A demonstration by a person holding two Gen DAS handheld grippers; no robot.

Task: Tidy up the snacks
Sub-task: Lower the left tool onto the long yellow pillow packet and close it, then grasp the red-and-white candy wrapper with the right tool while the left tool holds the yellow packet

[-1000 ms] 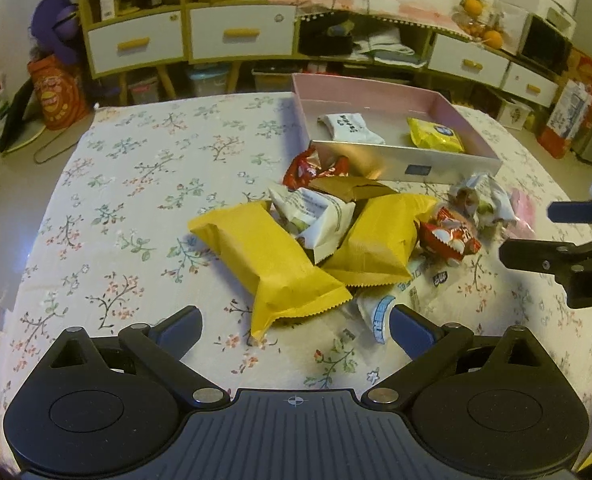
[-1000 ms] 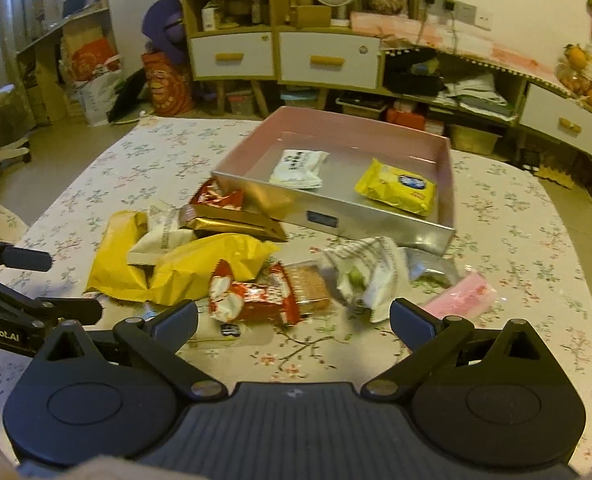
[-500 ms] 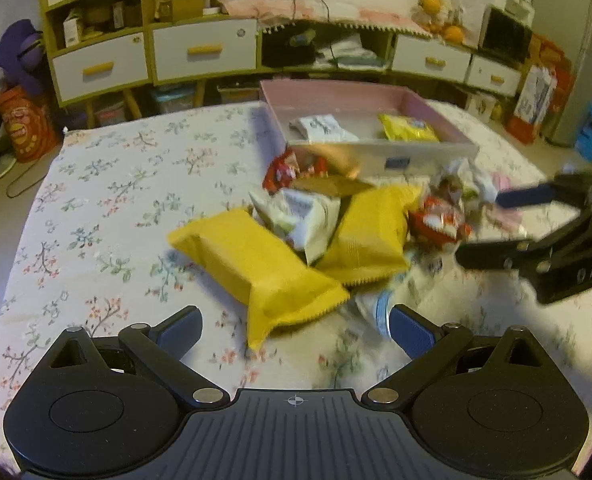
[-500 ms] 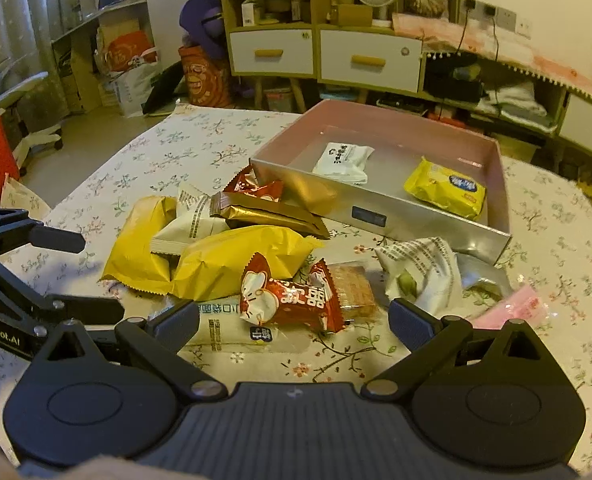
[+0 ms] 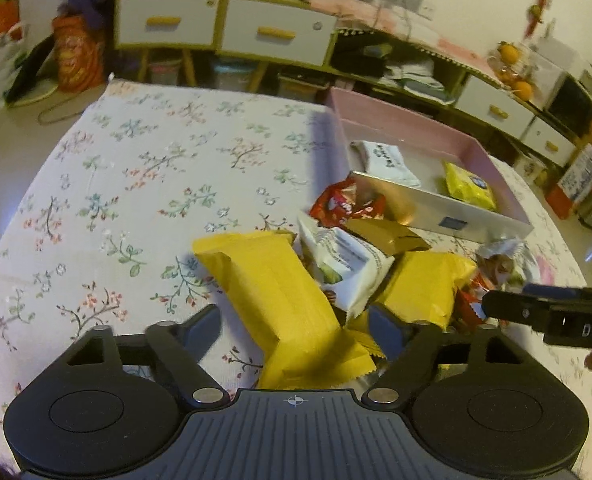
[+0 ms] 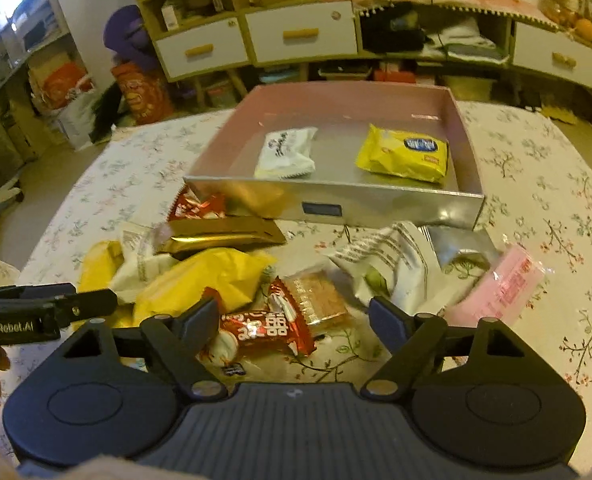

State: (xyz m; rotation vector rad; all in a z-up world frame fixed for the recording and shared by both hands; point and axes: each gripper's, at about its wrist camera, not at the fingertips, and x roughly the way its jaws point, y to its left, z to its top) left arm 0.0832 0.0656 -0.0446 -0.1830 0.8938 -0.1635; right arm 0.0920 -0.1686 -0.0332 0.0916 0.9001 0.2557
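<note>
Right wrist view: the pink box [image 6: 462, 128] sits on the floral tablecloth [image 6: 536, 168] beyond the snack heap. Inside it lie a white packet [image 6: 284, 152] toward its left and a yellow packet [image 6: 404, 154] toward its right, well apart. Just before its silver front wall lies the loose pile: a gold bar [image 6: 220, 234], a red wrapper [image 6: 198, 206] against the wall, a large yellow bag [image 6: 208, 280], a white striped pouch [image 6: 392, 264] and a pink sachet [image 6: 504, 280]. The right gripper [image 6: 292, 316] is spread wide, its fingers either side of a red candy pack [image 6: 264, 326], not closed on it.

Left wrist view: the left gripper [image 5: 294, 324] is likewise released, fingers flanking the near end of a long yellow bag [image 5: 280, 300]; whether they touch it is unclear. That bag's near end is hidden behind the gripper body. The box's far right corner is cut off by blur, and print on the packets is unreadable.
</note>
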